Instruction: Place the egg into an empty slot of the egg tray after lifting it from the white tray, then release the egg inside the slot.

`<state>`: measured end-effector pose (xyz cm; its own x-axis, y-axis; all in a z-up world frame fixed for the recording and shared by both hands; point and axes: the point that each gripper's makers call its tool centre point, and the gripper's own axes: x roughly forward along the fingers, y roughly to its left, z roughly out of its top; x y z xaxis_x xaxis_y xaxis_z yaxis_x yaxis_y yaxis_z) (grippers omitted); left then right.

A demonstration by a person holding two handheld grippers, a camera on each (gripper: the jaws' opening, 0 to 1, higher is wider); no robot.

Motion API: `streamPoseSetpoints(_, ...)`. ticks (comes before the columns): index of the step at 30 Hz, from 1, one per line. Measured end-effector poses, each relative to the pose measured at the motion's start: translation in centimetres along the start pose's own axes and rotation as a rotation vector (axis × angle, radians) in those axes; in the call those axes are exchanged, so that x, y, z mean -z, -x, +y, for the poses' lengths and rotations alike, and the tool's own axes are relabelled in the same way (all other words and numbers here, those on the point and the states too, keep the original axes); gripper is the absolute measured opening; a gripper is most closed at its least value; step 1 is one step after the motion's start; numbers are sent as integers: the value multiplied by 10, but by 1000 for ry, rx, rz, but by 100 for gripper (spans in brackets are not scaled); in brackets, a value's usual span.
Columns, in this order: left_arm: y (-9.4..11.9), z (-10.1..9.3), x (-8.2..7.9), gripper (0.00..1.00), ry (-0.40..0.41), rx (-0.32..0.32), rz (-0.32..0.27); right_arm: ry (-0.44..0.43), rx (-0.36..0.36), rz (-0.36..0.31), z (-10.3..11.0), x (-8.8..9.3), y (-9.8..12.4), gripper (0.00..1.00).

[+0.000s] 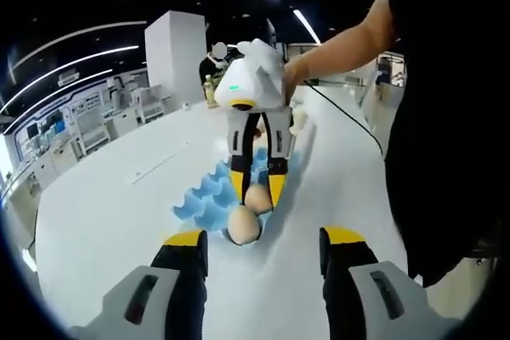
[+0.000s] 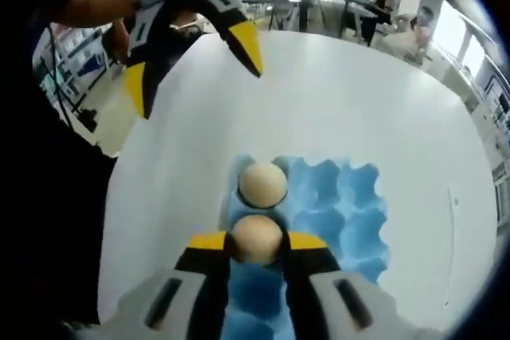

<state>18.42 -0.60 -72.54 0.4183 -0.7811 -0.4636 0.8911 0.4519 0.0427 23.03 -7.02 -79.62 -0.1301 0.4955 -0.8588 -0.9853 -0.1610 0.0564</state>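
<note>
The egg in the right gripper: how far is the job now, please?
Done: one egg already sits in a slot of the blue egg tray. In hand: the right gripper is shut on a second egg, held low over the tray beside the seated one. Left: settle it in an empty slot and open the jaws. The left gripper is open, holding nothing.

Clamped egg over blue egg tray
</note>
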Motion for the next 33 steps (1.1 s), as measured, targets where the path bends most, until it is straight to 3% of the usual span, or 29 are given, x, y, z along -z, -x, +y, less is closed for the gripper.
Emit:
streamPoseSetpoints(8,-1,0,-2,57,-7,2,4,-8,10,-52,4,0,1,35)
streamPoseSetpoints(19,-3,-1,-3,56,-20,8,14,-10,59,-86,0,4,13,32)
streamPoseSetpoints(33,-6,0,-7,56,-31,17,10,-134,106,-97,5,46,43,30)
